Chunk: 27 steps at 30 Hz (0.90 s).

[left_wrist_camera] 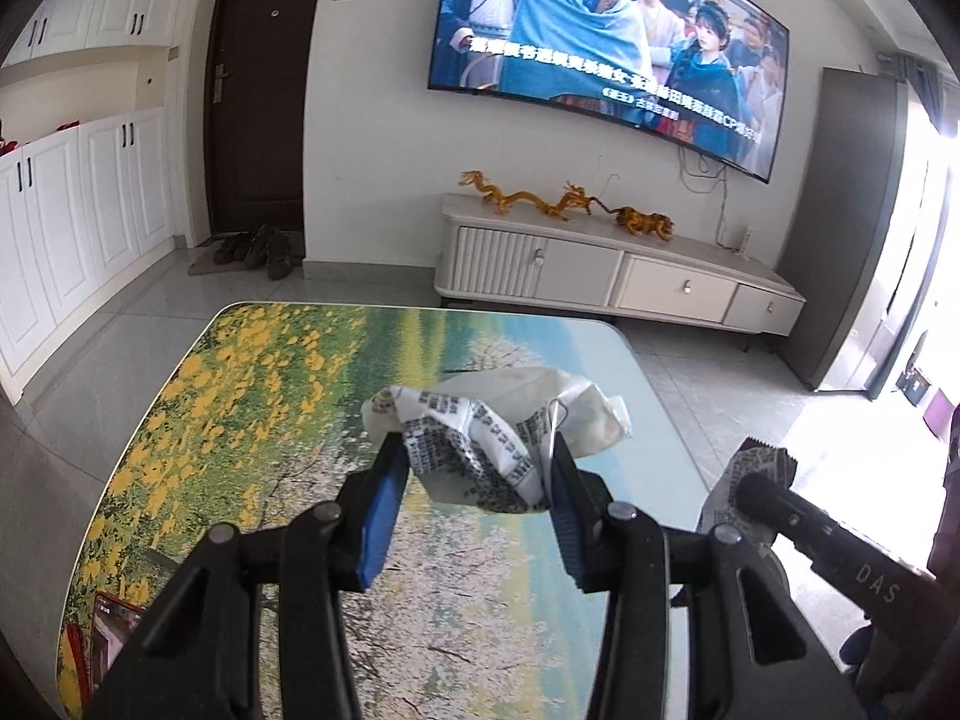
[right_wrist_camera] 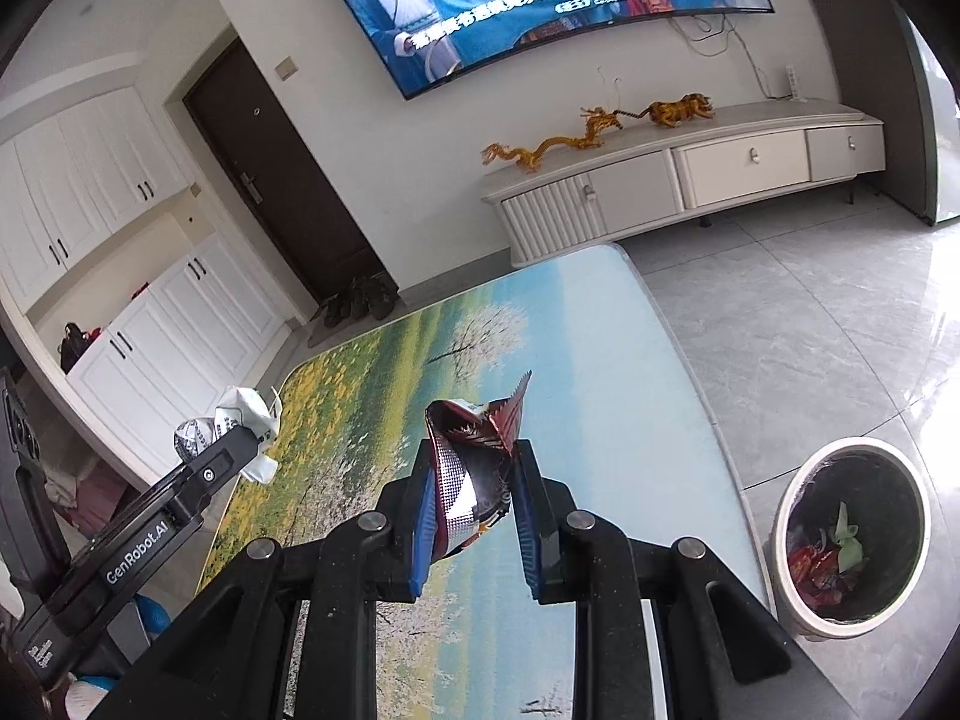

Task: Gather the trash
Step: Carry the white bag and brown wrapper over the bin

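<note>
We see a table (left_wrist_camera: pixel 252 396) with a landscape print, yellow flowers at one side. A TV (left_wrist_camera: pixel 606 42) on the wall is on. Below it a cream TV stand (left_wrist_camera: pixel 600 270) carries a gold dragon (left_wrist_camera: pixel 522 195) and a tiger figure (left_wrist_camera: pixel 645 222) beside it. A dark door (left_wrist_camera: pixel 261 90) is shut, with shoes (left_wrist_camera: pixel 255 249) on a mat in front. White cabinets (left_wrist_camera: pixel 72 222) line the wall. Grey tile floor (right_wrist_camera: pixel 810 312). A phone (left_wrist_camera: pixel 117 624) lies at the table's near edge.
</note>
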Each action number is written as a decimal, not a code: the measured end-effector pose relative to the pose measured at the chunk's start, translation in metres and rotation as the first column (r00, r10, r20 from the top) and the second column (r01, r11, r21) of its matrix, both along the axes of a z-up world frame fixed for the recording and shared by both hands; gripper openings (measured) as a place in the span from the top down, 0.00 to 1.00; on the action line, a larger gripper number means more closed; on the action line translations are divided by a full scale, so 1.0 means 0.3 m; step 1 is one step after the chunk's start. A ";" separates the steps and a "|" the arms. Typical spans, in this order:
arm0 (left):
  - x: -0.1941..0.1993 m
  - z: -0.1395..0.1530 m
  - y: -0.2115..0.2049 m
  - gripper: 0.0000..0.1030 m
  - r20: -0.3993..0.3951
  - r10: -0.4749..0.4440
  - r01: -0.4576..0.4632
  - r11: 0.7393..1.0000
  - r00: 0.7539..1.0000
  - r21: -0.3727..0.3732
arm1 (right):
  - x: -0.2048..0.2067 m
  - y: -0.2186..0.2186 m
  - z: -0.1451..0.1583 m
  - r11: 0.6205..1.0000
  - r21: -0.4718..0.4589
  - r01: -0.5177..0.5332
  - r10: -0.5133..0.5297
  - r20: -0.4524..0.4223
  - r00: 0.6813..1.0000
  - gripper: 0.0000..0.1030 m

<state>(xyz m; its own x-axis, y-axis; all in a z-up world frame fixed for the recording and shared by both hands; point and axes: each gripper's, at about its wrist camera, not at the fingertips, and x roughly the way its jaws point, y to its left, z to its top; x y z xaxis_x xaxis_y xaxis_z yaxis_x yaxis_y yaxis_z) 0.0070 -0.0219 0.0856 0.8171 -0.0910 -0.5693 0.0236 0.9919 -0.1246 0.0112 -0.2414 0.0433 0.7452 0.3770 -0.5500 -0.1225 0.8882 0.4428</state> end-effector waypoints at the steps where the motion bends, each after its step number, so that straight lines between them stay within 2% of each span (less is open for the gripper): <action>1: -0.007 0.005 -0.014 0.59 0.003 -0.011 0.011 1.000 1.000 0.000 | -0.008 -0.016 0.005 1.000 -0.001 0.013 -0.013 0.005 1.000 0.79; 15: -0.091 0.077 -0.227 0.59 0.033 -0.156 0.156 0.988 0.987 -0.006 | -0.148 -0.231 0.069 0.982 0.001 0.188 -0.188 0.083 0.979 0.79; 27: -0.110 0.076 -0.409 0.59 0.001 -0.314 0.313 0.948 0.950 -0.058 | -0.197 -0.363 0.058 0.929 -0.069 0.363 -0.355 0.106 0.929 0.79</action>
<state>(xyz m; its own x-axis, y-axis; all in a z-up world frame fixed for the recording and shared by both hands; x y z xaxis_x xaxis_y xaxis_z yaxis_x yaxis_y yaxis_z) -0.0261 -0.1447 0.1085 0.7375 -0.3740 -0.5623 0.3308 0.9260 -0.1820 -0.0478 -0.3502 0.0609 0.8697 0.0288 -0.4927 0.1762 0.9144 0.3645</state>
